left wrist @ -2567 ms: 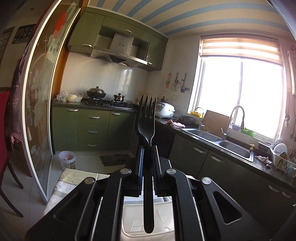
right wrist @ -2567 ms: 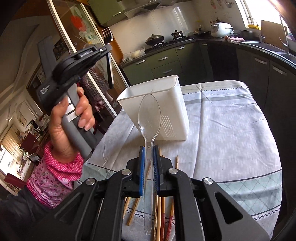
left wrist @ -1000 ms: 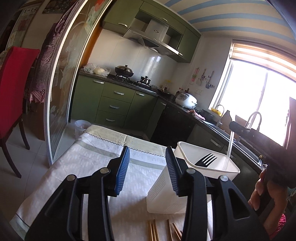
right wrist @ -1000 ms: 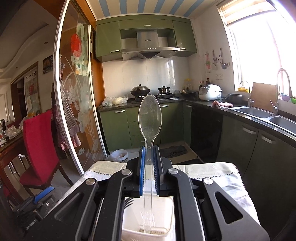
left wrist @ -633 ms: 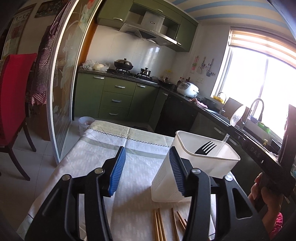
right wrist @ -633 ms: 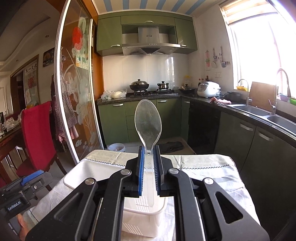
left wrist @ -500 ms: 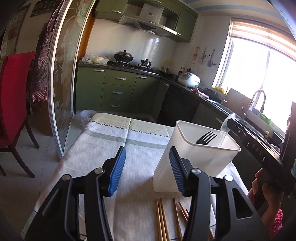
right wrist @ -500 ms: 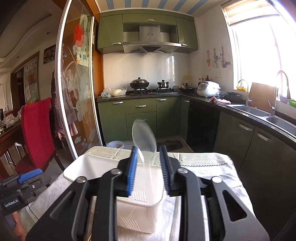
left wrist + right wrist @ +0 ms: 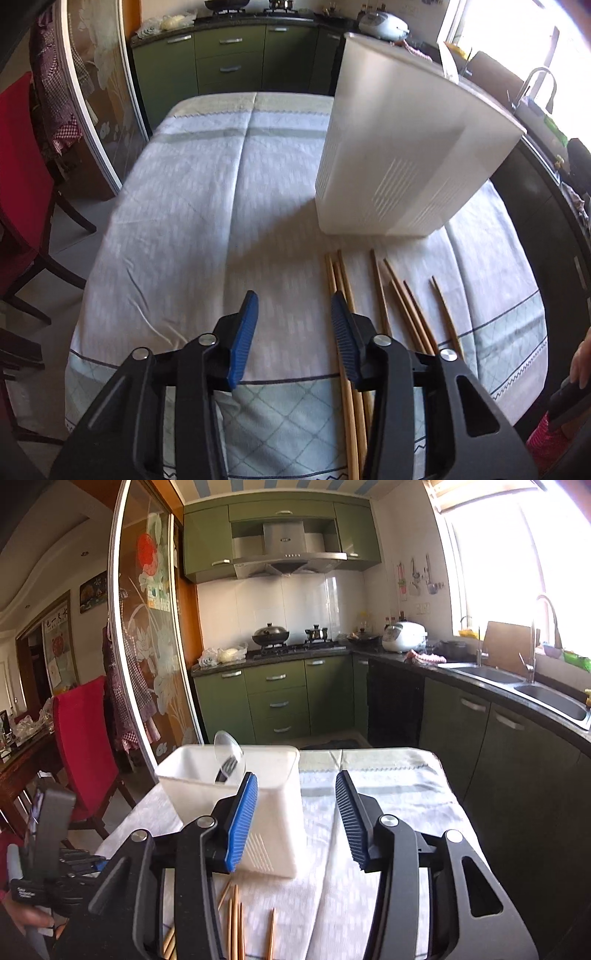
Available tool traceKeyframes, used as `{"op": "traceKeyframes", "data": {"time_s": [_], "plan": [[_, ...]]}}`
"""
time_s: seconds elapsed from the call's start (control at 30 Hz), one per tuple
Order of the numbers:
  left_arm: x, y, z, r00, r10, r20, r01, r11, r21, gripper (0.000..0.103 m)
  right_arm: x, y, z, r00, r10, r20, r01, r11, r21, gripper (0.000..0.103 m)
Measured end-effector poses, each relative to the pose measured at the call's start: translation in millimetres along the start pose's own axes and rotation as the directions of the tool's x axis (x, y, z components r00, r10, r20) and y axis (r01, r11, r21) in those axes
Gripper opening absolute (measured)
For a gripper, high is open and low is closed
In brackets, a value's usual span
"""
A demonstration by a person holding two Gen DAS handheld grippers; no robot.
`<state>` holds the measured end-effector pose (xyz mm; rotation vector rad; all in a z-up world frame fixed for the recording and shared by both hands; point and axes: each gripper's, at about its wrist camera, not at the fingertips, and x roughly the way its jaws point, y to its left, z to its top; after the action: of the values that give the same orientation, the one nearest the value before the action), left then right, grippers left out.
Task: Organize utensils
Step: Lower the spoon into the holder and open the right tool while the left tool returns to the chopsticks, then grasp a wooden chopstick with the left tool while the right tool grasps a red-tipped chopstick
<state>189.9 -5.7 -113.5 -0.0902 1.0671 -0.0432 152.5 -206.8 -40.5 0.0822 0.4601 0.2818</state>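
A white plastic utensil holder stands on the clothed table; it also shows in the right wrist view. A clear spoon and a black fork stand inside it. Several wooden chopsticks lie on the cloth in front of the holder, also in the right wrist view. My left gripper is open and empty, low over the cloth just left of the leftmost chopsticks. My right gripper is open and empty, above the table near the holder.
A red chair stands left of the table by a glass sliding door. Green kitchen cabinets lie beyond the table. A sink counter runs along the right. The other hand's gripper handle is at the lower left.
My right gripper opened and let the clear spoon drop into the holder beside the fork. My left gripper tilted down over the table toward the chopsticks, still open.
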Motion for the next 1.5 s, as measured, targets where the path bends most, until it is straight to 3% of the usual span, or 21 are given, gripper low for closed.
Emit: {"op": "traceKeyframes", "data": {"time_s": [0.17,0.33,0.53,1.0,1.1,1.17,1.4,1.5], "plan": [[20,-8,-8,0.992,-0.024,-0.127,0.025,1.0,0.002,0.029,-5,-19,-24,0.993,0.064,-0.1,-0.057,0.996,0.066,0.045],[29,-12,-9,0.985,0.002,-0.171,-0.002,1.0,-0.001,0.024,-10,-26,-33,0.987,0.084,-0.135,-0.072,0.994,0.085,0.045],[25,-14,-5,0.983,-0.022,-0.181,0.019,1.0,-0.02,0.022,-8,-28,-37,0.983,0.099,-0.155,-0.084,0.991,0.102,0.045],[30,-32,-4,0.981,0.021,-0.194,-0.013,0.999,0.041,0.022,2,-28,-38,0.972,0.107,-0.207,-0.088,0.991,0.098,0.047],[32,-38,-4,0.981,0.037,-0.193,-0.025,0.998,0.064,0.019,14,-21,-41,0.951,0.118,-0.287,-0.104,0.992,0.064,0.047],[33,-41,-4,0.981,0.039,-0.19,-0.024,0.997,0.078,0.008,27,-14,-45,0.924,0.122,-0.361,-0.118,0.992,0.034,0.047],[33,-39,-5,0.985,0.035,-0.169,-0.02,0.996,0.09,0.007,73,15,-78,0.796,0.058,-0.603,-0.151,0.983,-0.105,0.037],[28,-28,-11,0.987,0.047,-0.153,-0.031,0.994,0.106,0.007,81,25,-88,0.776,0.036,-0.63,-0.152,0.98,-0.131,0.036]]}}
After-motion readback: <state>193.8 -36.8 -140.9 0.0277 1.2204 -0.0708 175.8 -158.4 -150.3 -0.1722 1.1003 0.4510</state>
